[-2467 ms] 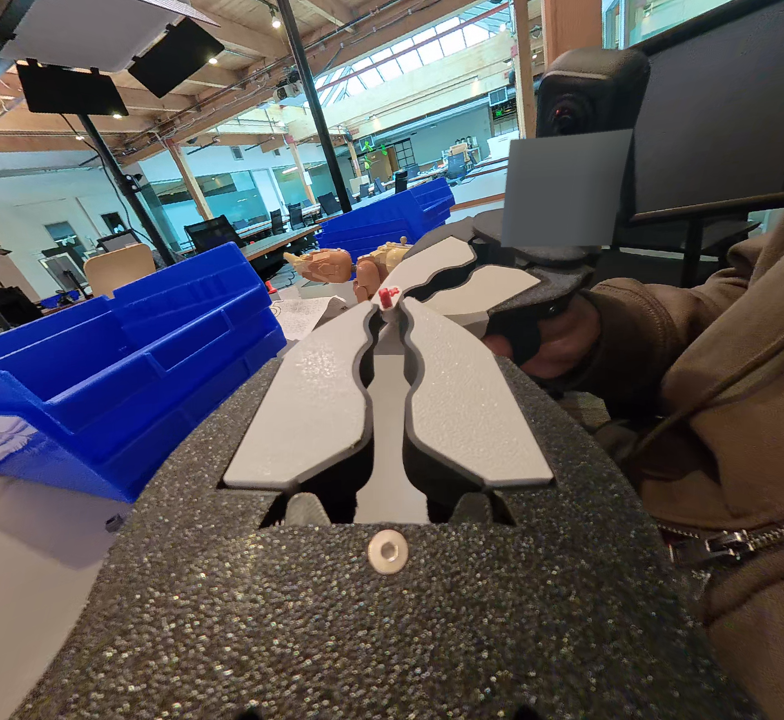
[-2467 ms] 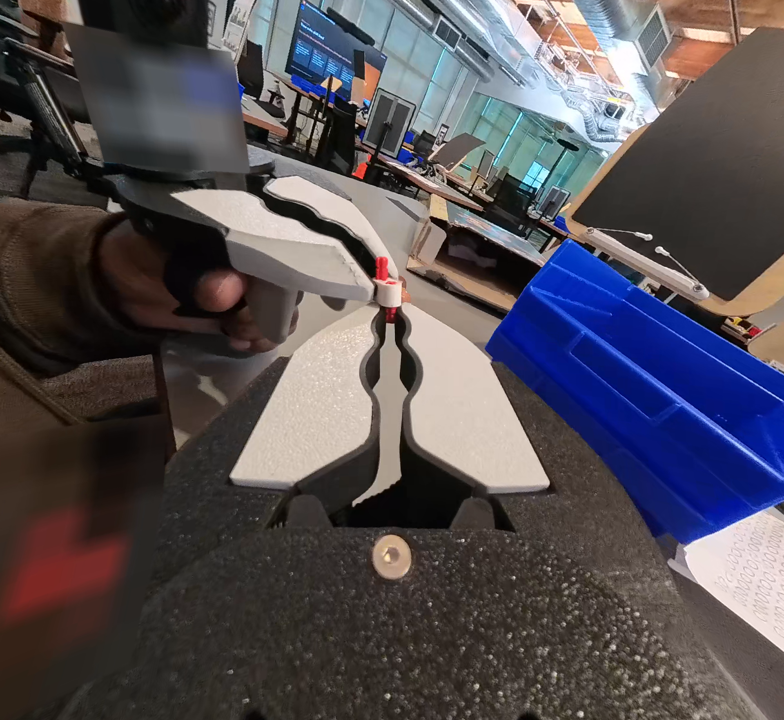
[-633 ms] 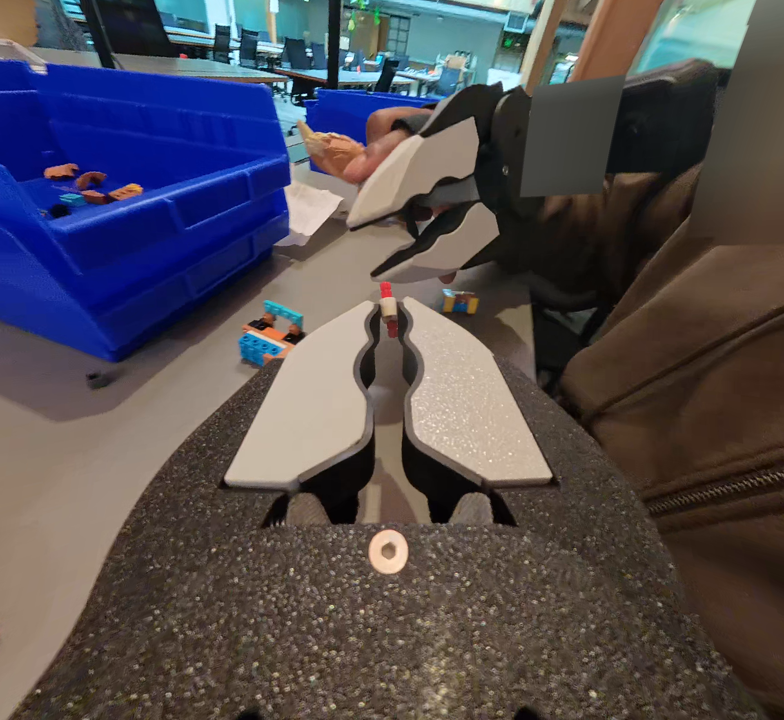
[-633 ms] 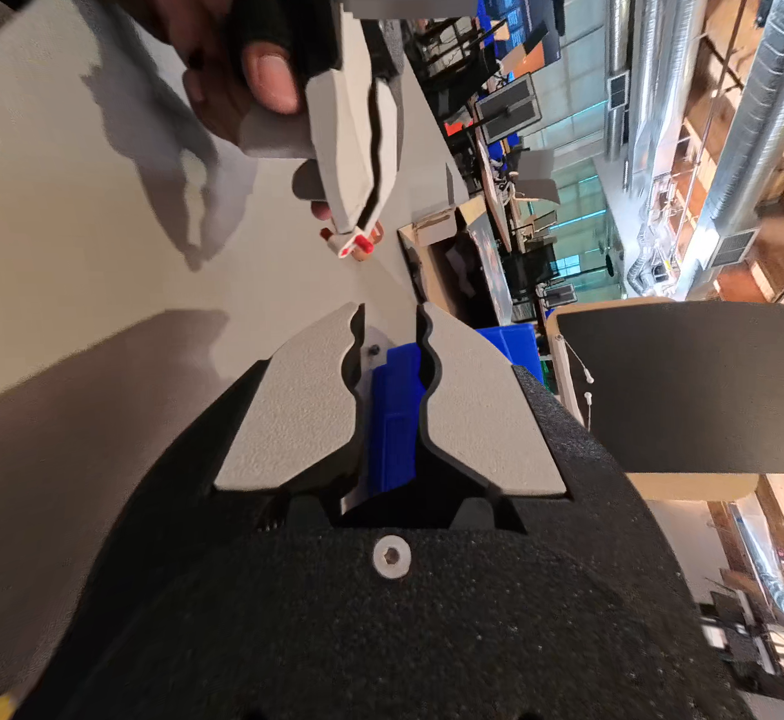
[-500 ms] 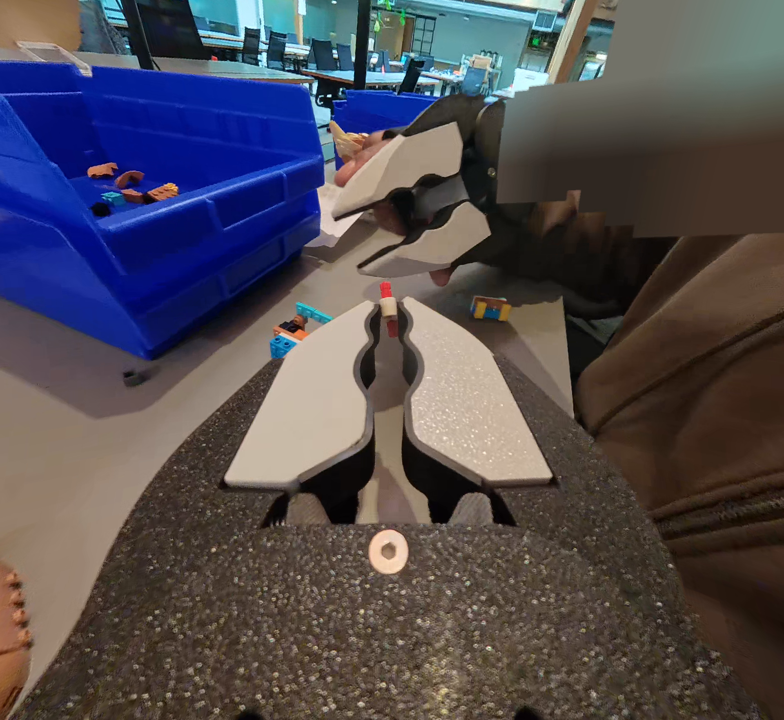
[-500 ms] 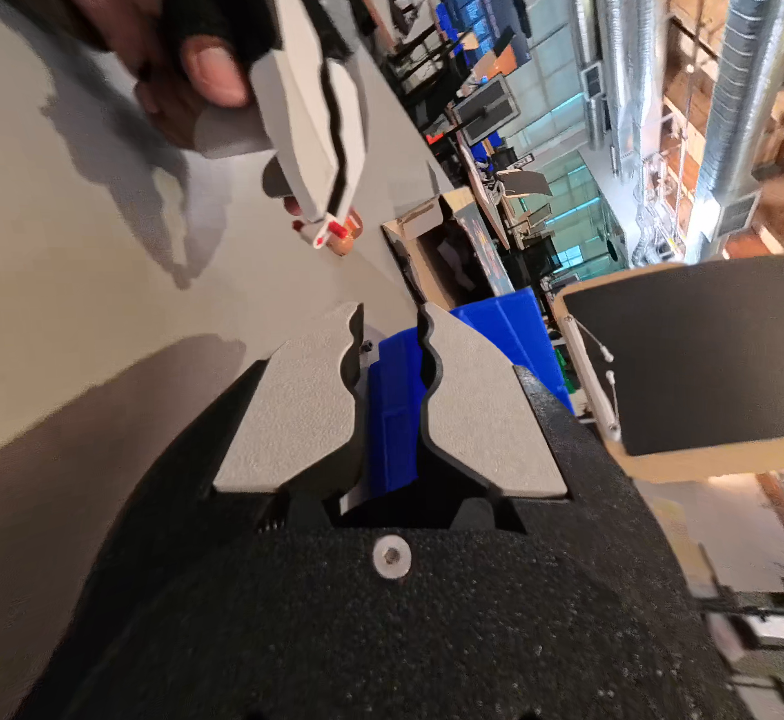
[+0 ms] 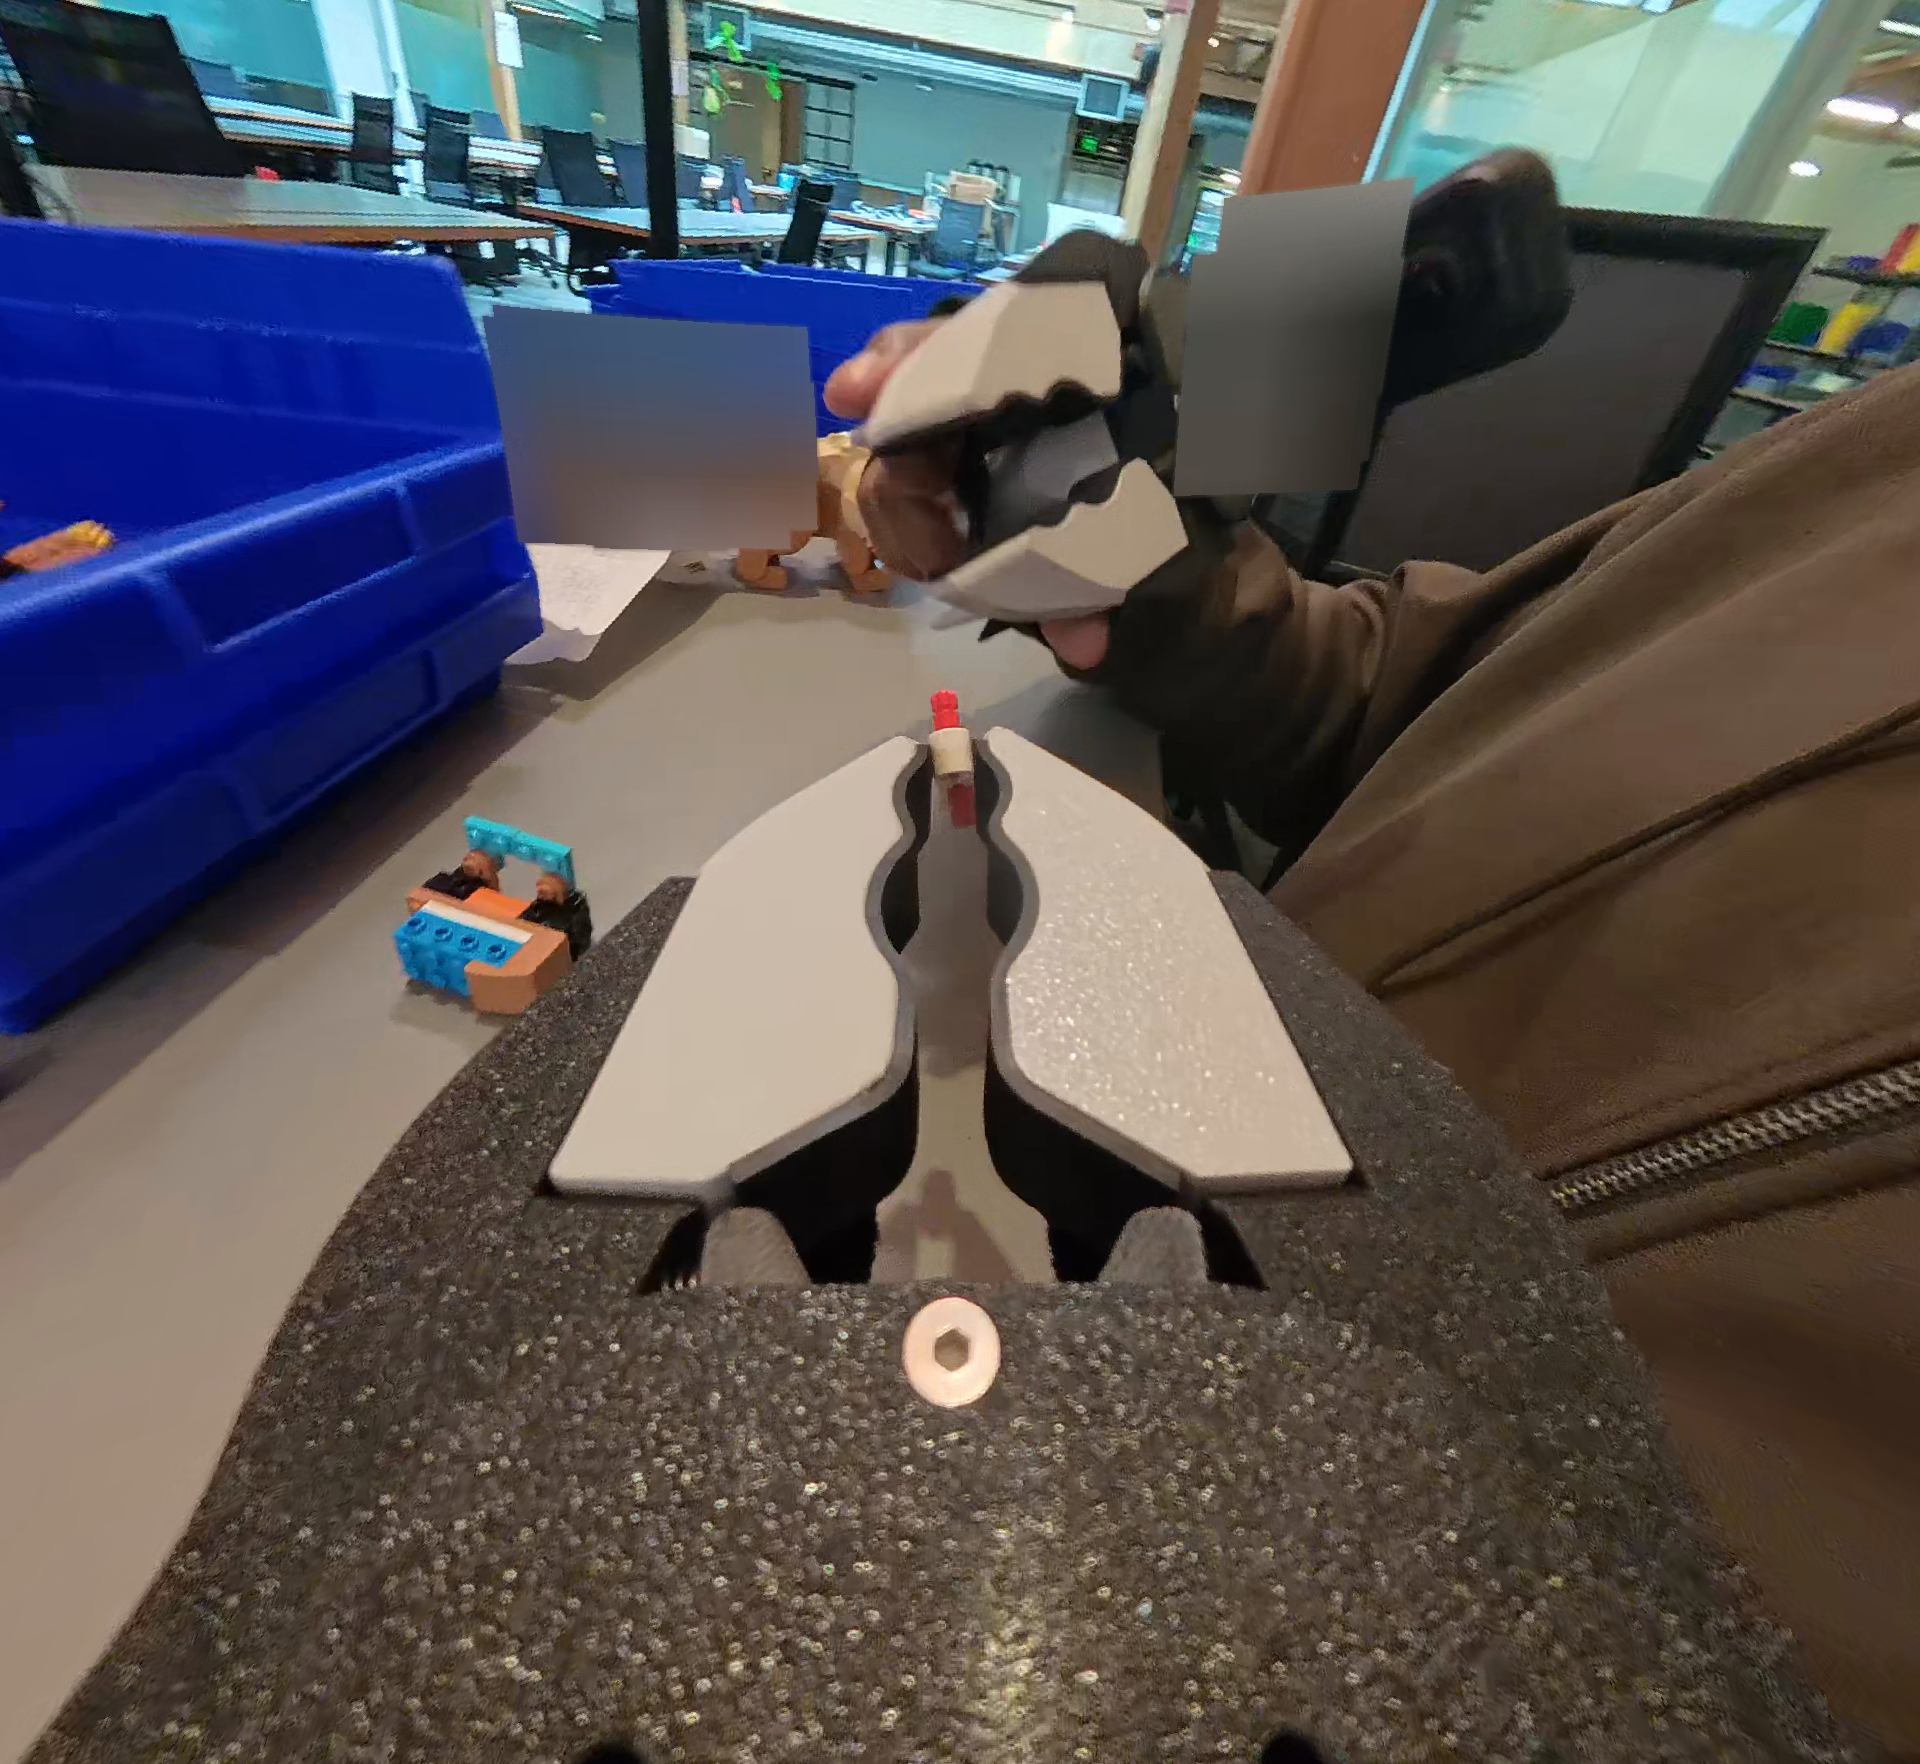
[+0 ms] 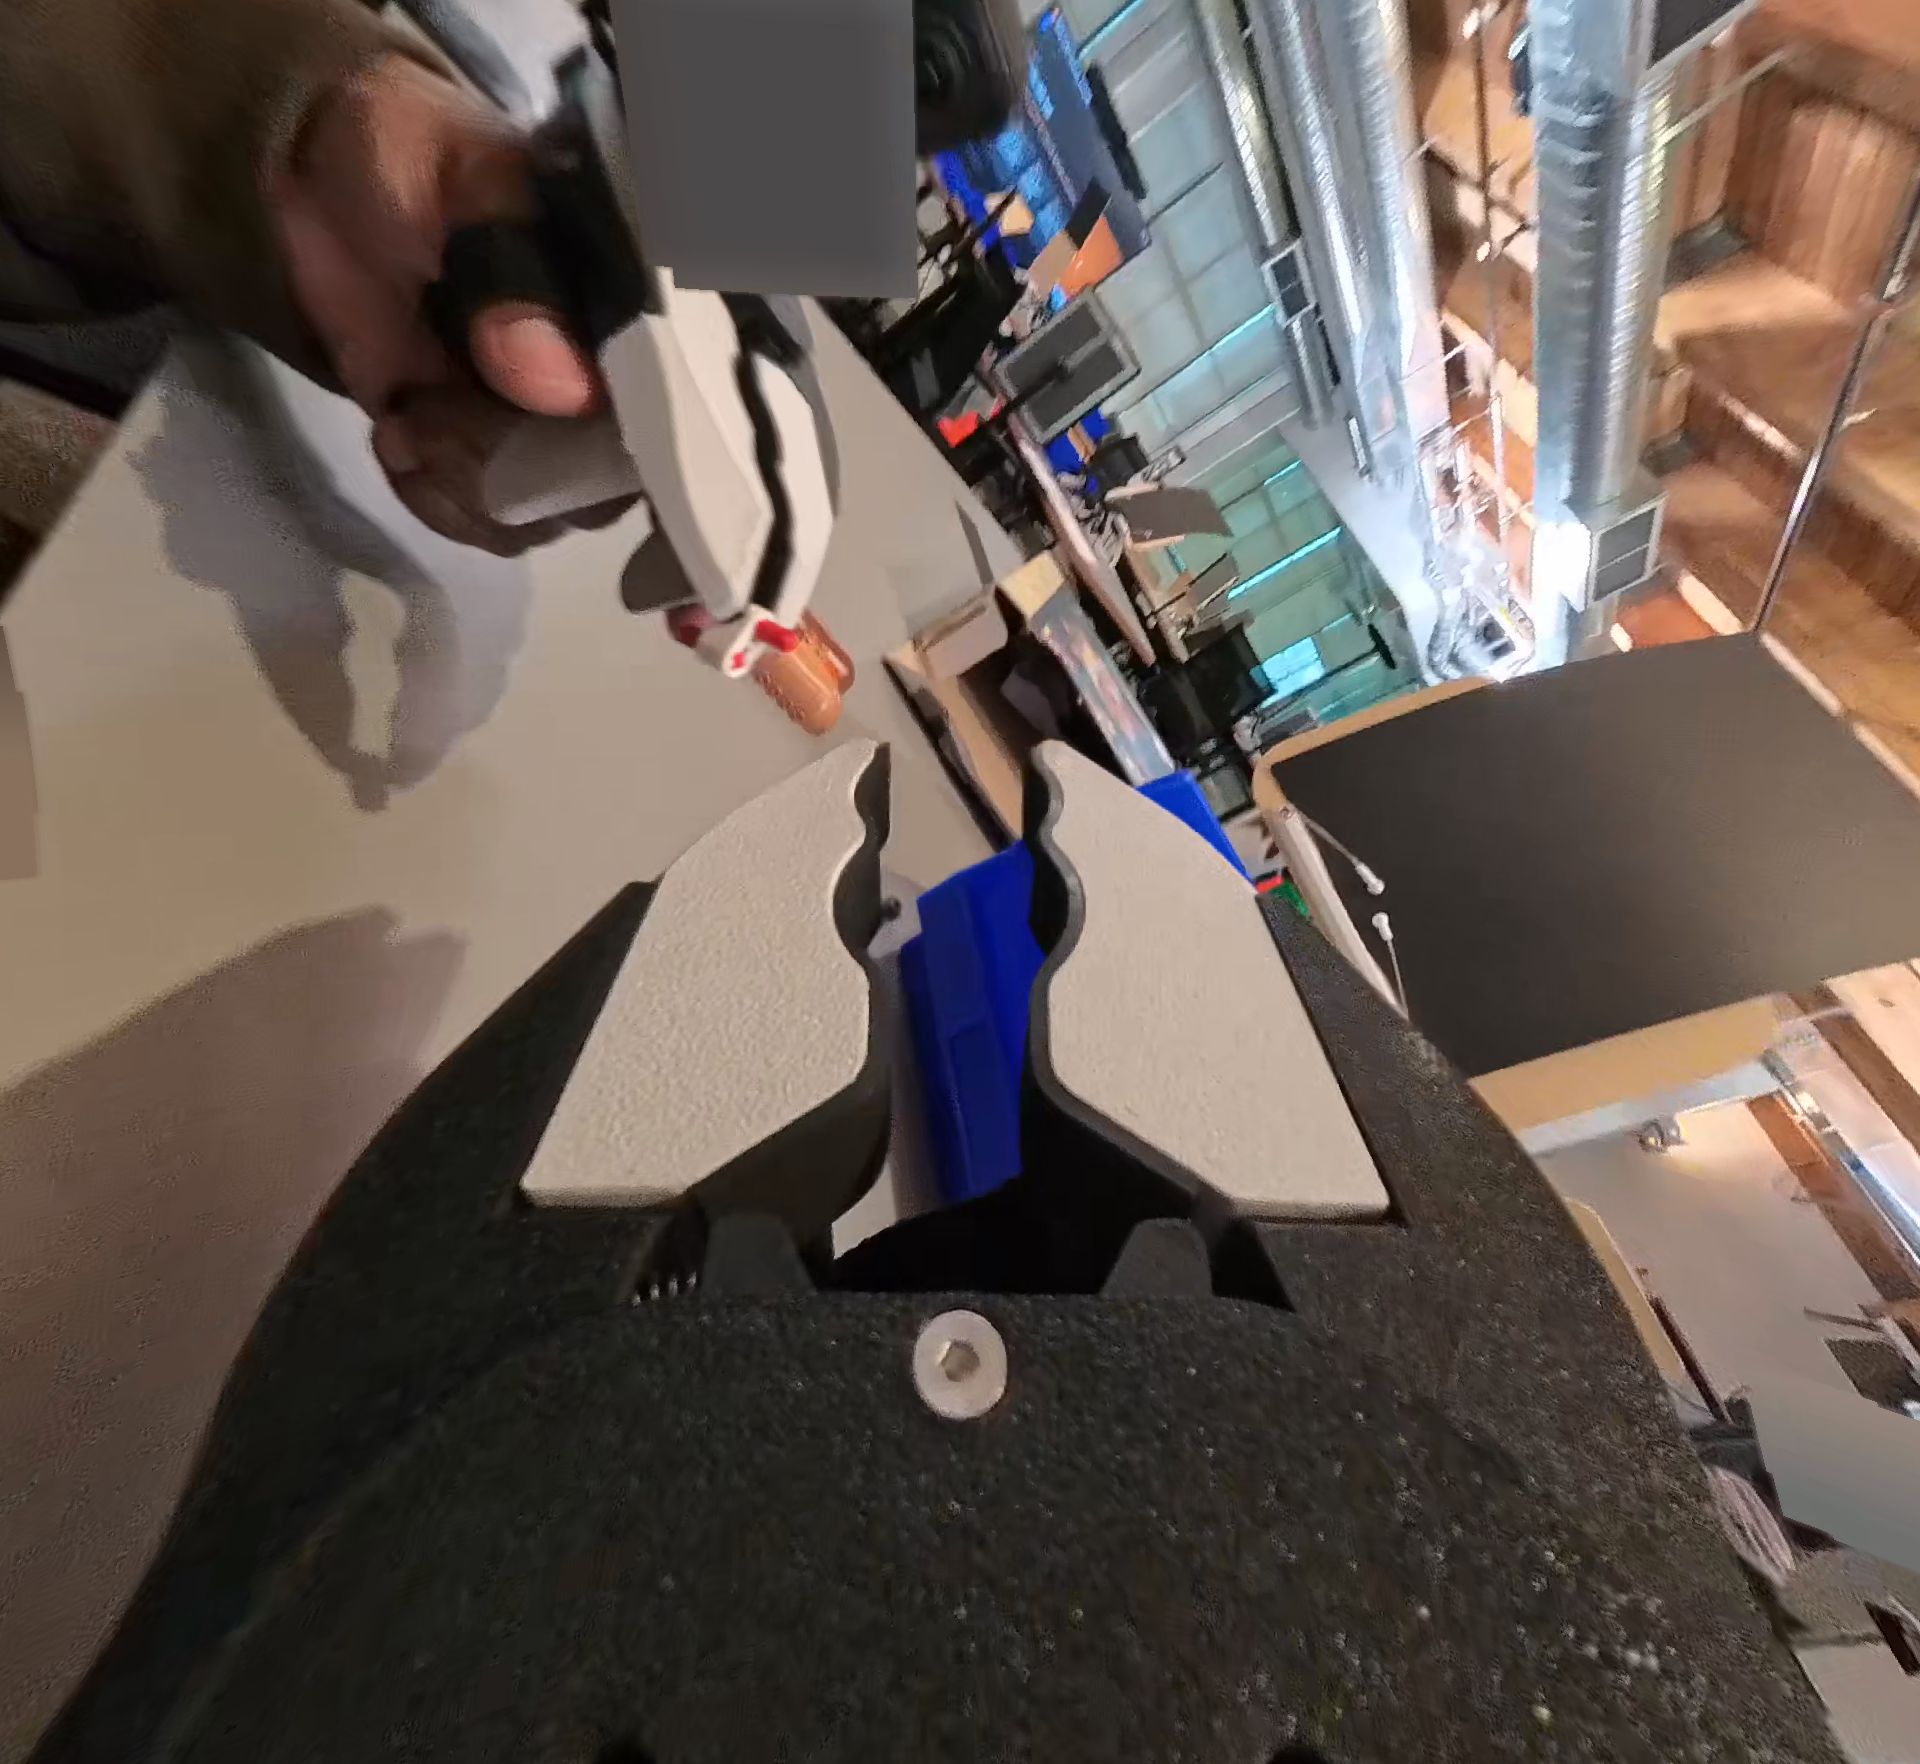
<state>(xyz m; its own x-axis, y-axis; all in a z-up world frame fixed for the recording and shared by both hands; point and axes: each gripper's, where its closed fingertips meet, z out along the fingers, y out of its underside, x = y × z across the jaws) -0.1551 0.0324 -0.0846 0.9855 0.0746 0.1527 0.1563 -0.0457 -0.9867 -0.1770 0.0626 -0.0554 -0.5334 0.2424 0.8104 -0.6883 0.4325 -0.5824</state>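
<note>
Left hand-held gripper [image 7: 951, 746]: tips pinched nearly together on a small red-and-white pin piece [image 7: 948, 758], gripped at its white collar w/ the red ends sticking out front and back. Held right at the tip ends, prob. so both ends of the pin stay exposed and reachable. It hangs in the air above the grey surface [image 7: 260, 1091], not touching it.

Right hand-held gripper [image 7: 914, 514] sits at approx 12–1 o'clock of the pin in the left wrist view, near but apart, rolled on its side so one finger is above the other. Gap betw. its tips is clear and nothing's in it; right wrist view confirms: tips spread [image 8: 961, 758], only the blue bin [image 8: 971, 1018] seen through the gap. Pin is at approx 11 o'clock of its tips there, in the other gripper's nose.

On the surface:
- small brick build [image 7: 488, 925], teal, blue, orange and black, at approx 9 o'clock of the left tips, lying loose, close to the bin front.
- large blue bin [image 7: 260, 571] at 9–10 o'clock, open top, a few brown bits inside at far left.
- tan/brown brick figure [image 7: 821, 530] at 11–12 o'clock, standing behind the right gripper, partly hidden.
- white paper sheet [image 7: 592, 592] by the bin corner.
- brown rounded piece [image 8: 805, 680] just beyond the pin in the right view.

A person's brown sleeve [image 7: 1558, 727] fills the 3 o'clock side.
</note>
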